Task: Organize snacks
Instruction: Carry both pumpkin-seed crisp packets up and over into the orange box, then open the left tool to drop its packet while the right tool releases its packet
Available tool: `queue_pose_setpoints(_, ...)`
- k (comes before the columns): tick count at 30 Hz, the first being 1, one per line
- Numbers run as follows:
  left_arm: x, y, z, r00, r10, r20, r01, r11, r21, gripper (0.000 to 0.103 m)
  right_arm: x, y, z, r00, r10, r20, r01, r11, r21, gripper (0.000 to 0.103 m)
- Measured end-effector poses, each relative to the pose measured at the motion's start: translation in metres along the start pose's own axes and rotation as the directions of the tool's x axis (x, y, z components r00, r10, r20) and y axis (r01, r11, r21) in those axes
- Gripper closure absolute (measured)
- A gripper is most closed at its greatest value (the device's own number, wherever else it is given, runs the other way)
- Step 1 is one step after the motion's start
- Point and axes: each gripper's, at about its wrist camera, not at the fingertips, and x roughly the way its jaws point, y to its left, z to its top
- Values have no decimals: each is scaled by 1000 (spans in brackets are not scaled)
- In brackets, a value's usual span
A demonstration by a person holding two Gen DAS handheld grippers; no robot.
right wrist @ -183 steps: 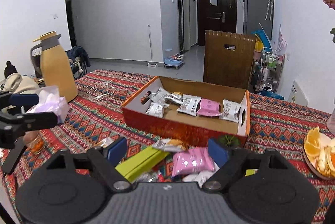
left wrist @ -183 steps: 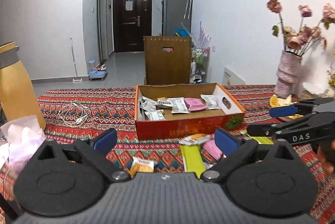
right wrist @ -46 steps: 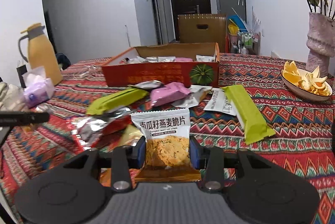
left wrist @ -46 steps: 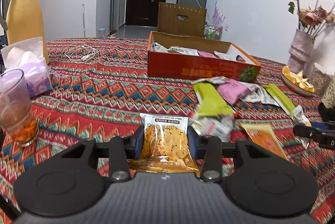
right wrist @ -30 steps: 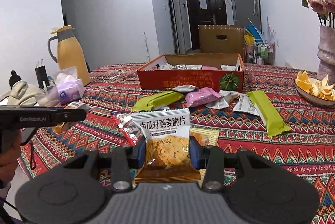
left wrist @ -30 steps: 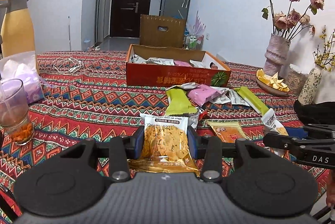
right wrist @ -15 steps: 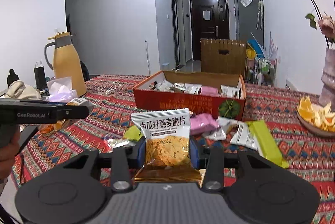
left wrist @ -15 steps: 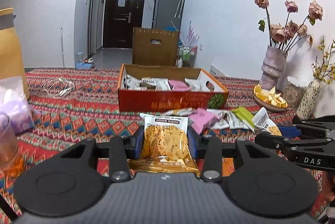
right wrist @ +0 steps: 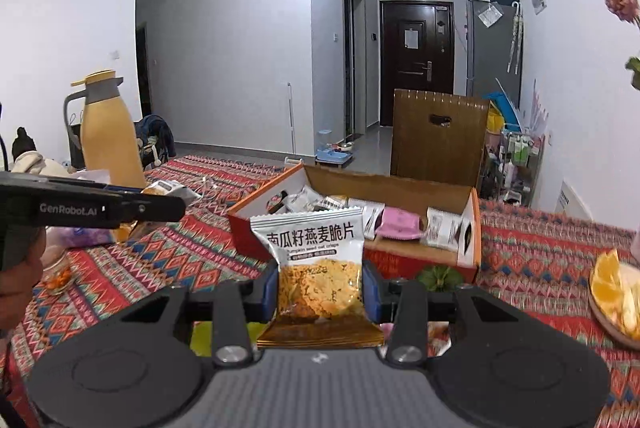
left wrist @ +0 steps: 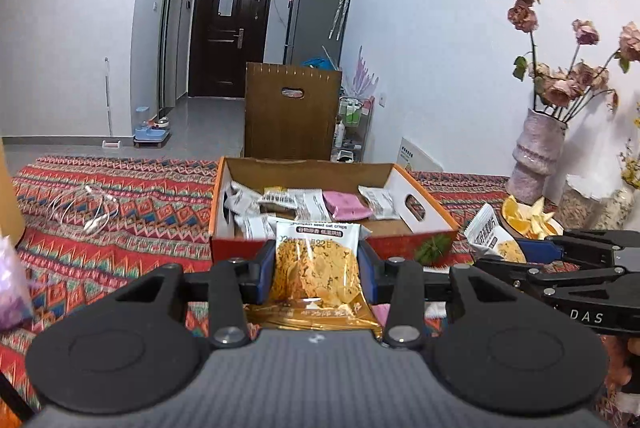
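Patterned tablecloth [left wrist: 132,211], both fingers clamping "pumpkin seed oat crisps" packets [left wrist: 316,268], "GenRobot.AI" casing [right wrist: 68,208]

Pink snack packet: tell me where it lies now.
In the left wrist view the pink snack packet lies inside the cardboard box, right of centre, among white packets, beyond the crisp packet that the left gripper holds.

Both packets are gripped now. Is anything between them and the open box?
Nothing visible blocks either. The left gripper holds a crisp packet just short of the box; the right gripper holds its packet likewise. The box's near wall must be cleared.
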Motion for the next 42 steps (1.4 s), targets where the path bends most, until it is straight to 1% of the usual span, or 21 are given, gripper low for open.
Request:
queue_pose_setpoints(4,30,0,18,1000,0,5,0,1000,25,61,29,-12,22,1000,7,4,-7,1000,-6,63)
queue_pose_setpoints(9,73,4,30,1000,-8,-20,8,1000,13,61,68,-22,43,999,31,17,-31,999,-5,63)
queue_pose_setpoints(12,100,8,36,999,-14,-37,14,1000,2,61,96,-30,51,999,36,9,-36,999,12,63)
queue_pose_setpoints(18,154,19,42,996,-15,-92,14,1000,-6,61,154,-53,59,997,60,-45,-56,995,86,63)
queue_pose_setpoints(20,175,23,40,992,-9,-127,7,1000,-12,61,171,-60,59,996,63,-68,-56,993,106,63)
queue_pose_setpoints(25,215,33,34,982,10,-187,-13,1000,-11,61,208,-67,53,990,66,-128,-49,990,134,63)
queue_pose_setpoints(30,236,38,29,975,17,-220,-21,1000,-14,61,239,-68,48,980,71,-187,-41,987,156,63)
queue_pose_setpoints(34,250,41,25,970,38,-240,-38,999,3,61,258,-68,44,968,74,-240,-32,984,174,63)
queue_pose_setpoints(37,260,44,22,963,37,-268,-40,999,-4,60,268,-72,39,957,81,-279,-27,981,192,62)
queue_pose_setpoints(42,263,43,18,966,56,-252,-53,998,19,58,280,-75,33,942,84,-326,-16,979,204,60)
